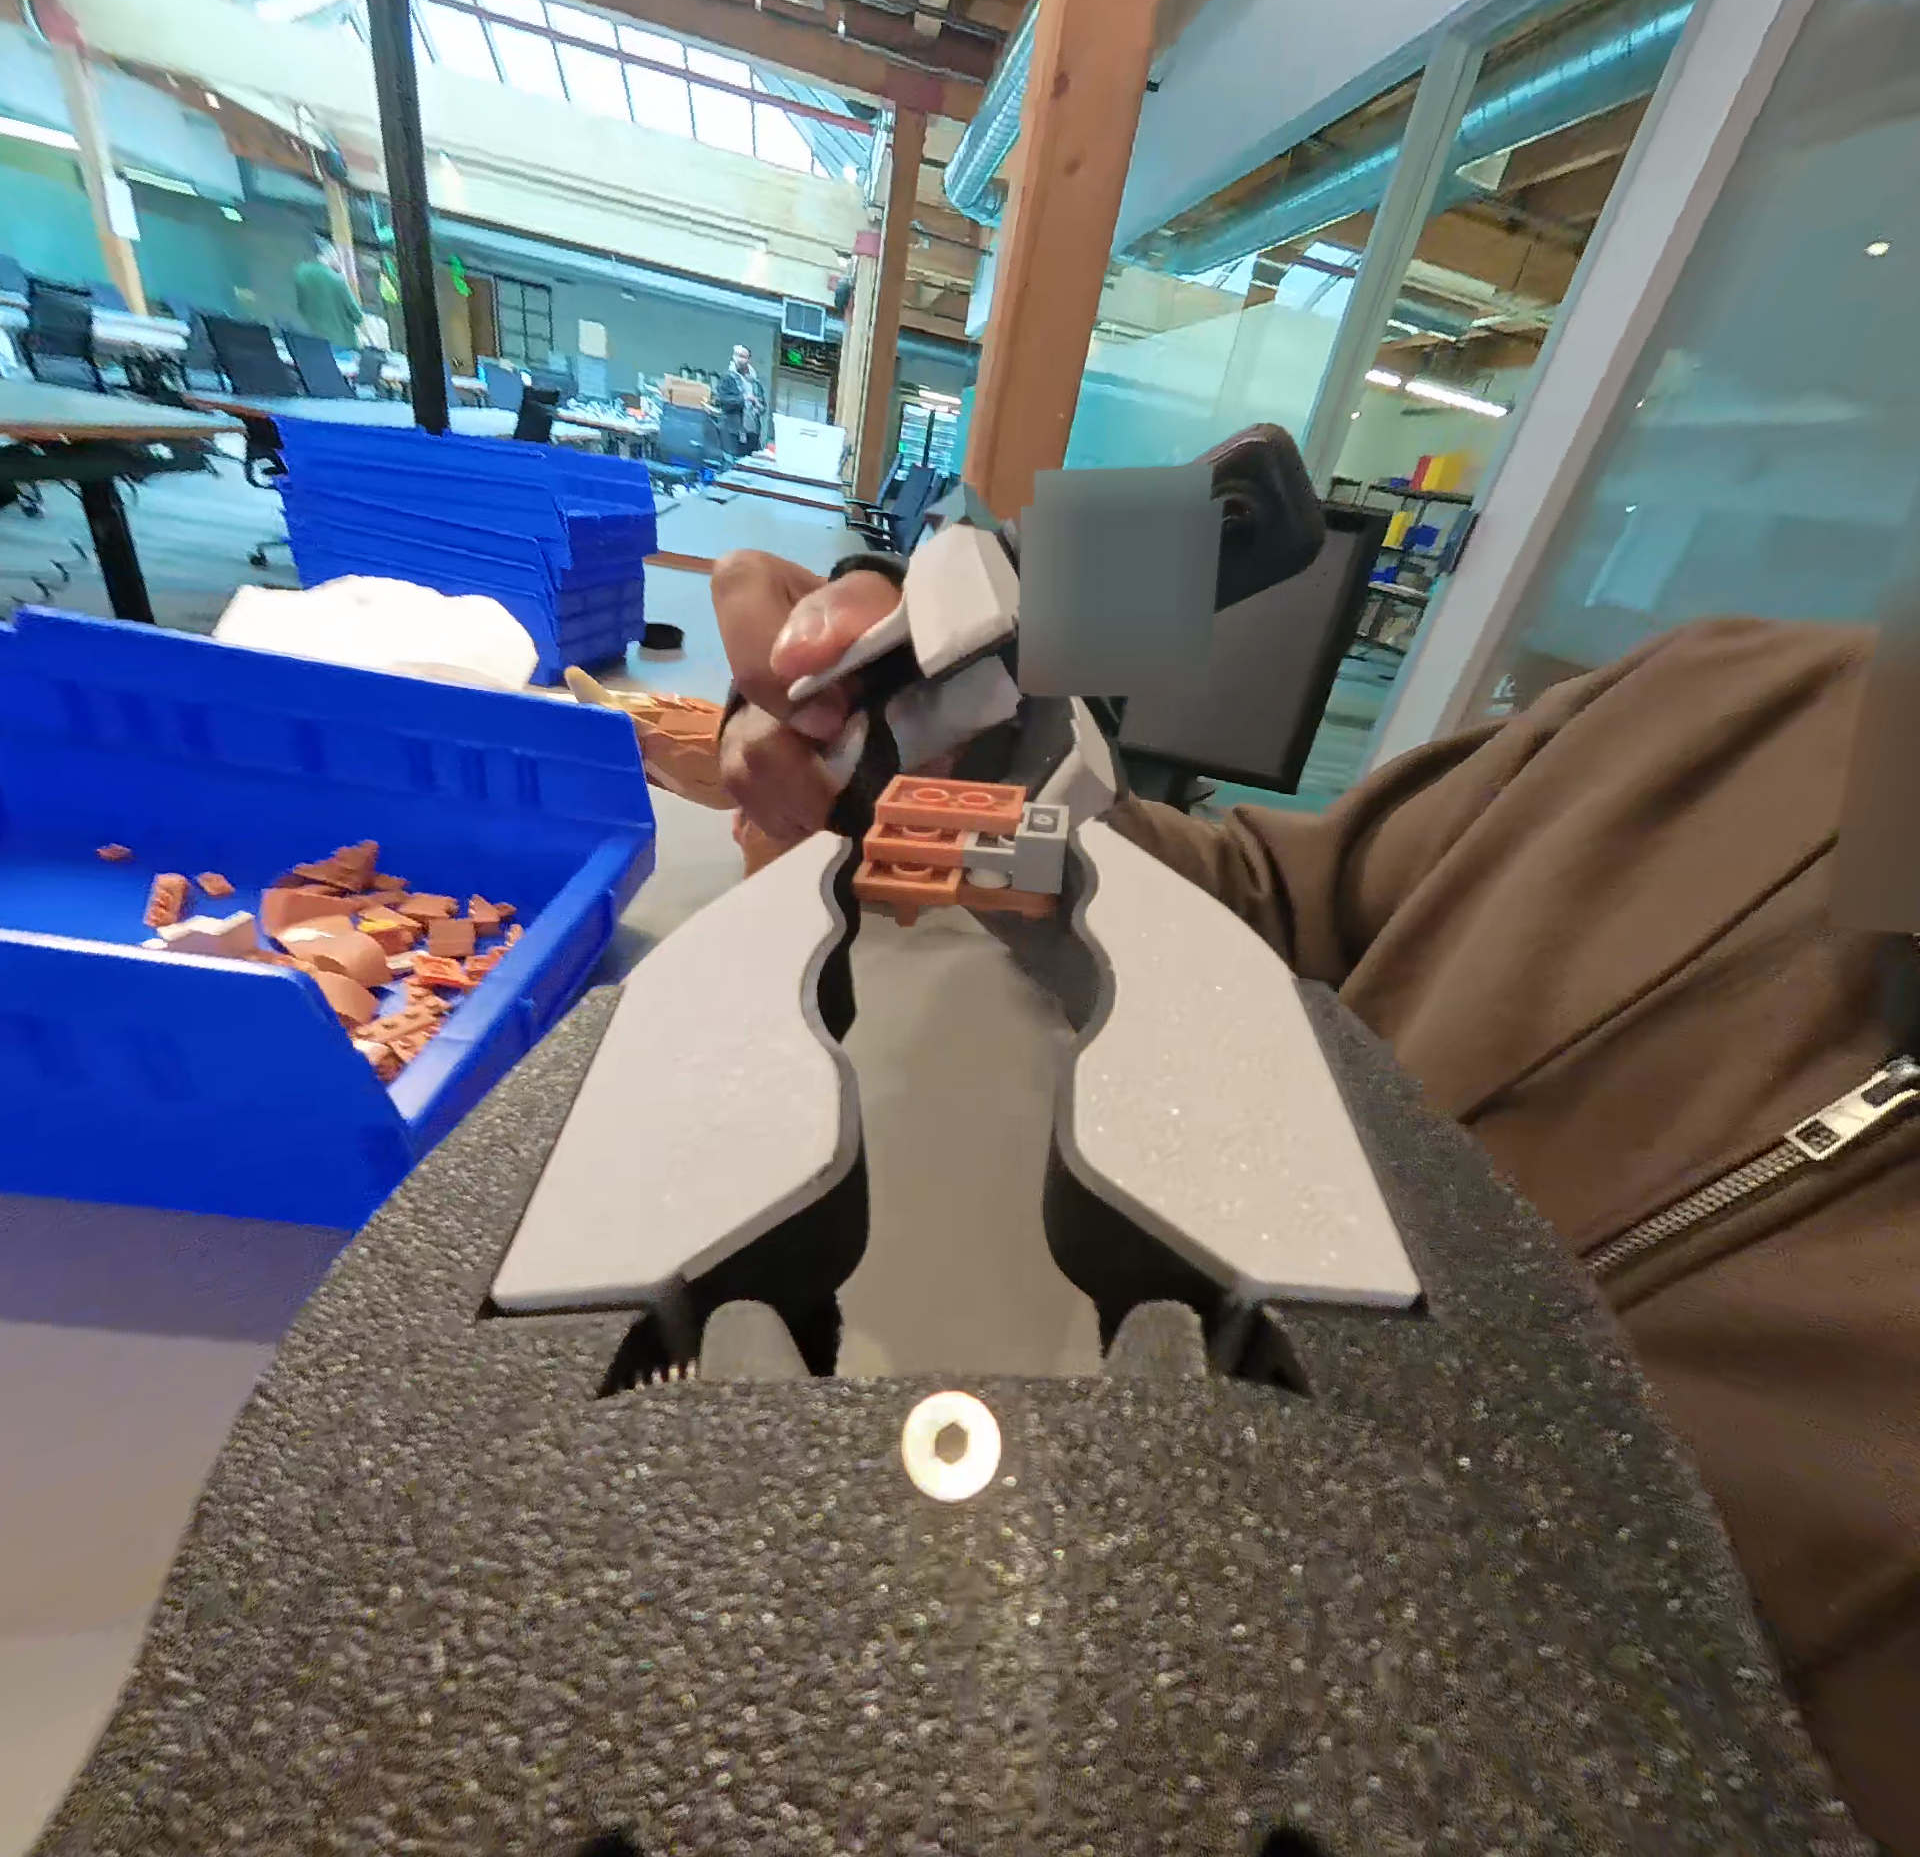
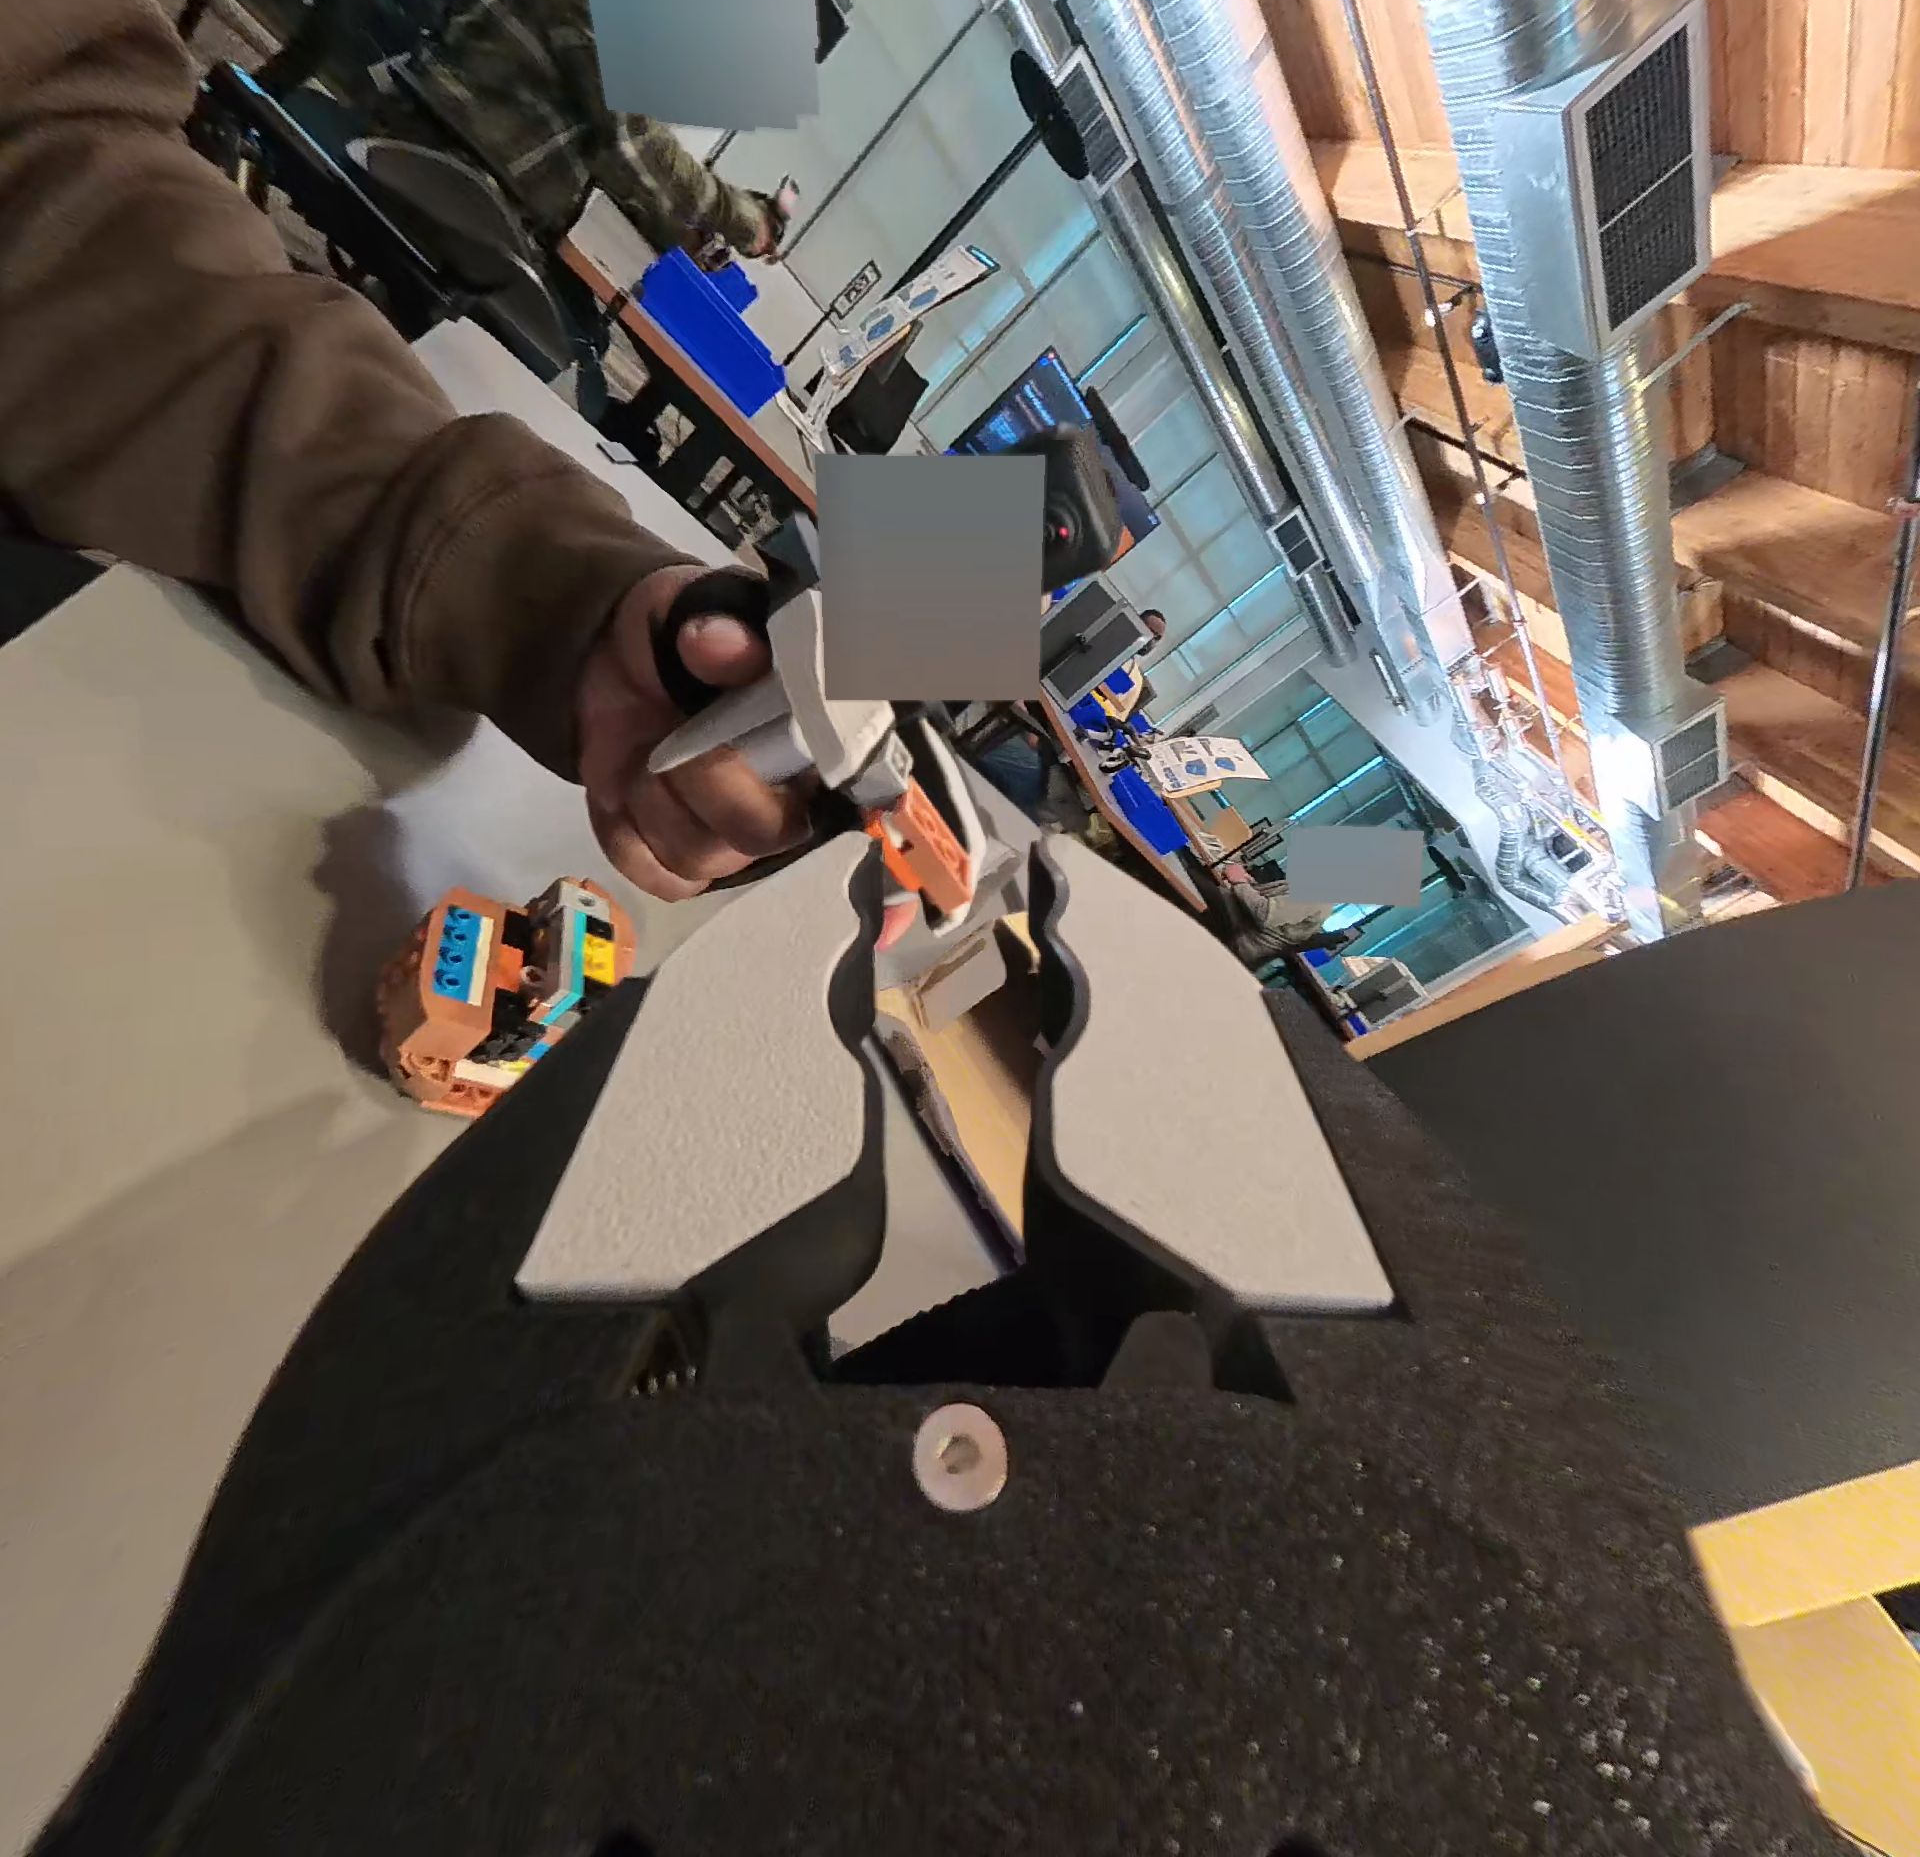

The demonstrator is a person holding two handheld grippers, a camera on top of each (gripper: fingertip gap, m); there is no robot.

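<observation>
A small stack of orange-brown plates with a grey brick [image 1: 961,851] on one end is held up in the air, well above the table. In the left wrist view it sits at twelve o'clock from the left gripper [image 1: 956,867], right between its fingertips, with its long axis running crosswise from nine to three o'clock. The left gripper's grey fingers [image 1: 717,1038] close in on the stack from both sides, so this gripper appears clamped on it.

In the right wrist view the same stack [image 2: 925,851] shows just past the right gripper [image 2: 951,877] at twelve o'clock, tilted toward five o'clock. The tips stand slightly apart with the stack beyond or between them; I cannot tell whether they grip it. Both grippers meet at the stack, nearly tip to tip.

A hand [image 2: 675,779] in a brown sleeve holds the far gripper. At eight o'clock a multicoloured brick model [image 2: 509,997] lies on the grey table [image 2: 156,976]. At nine o'clock in the left view, a blue bin [image 1: 312,1080] holds loose orange-brown pieces.
</observation>
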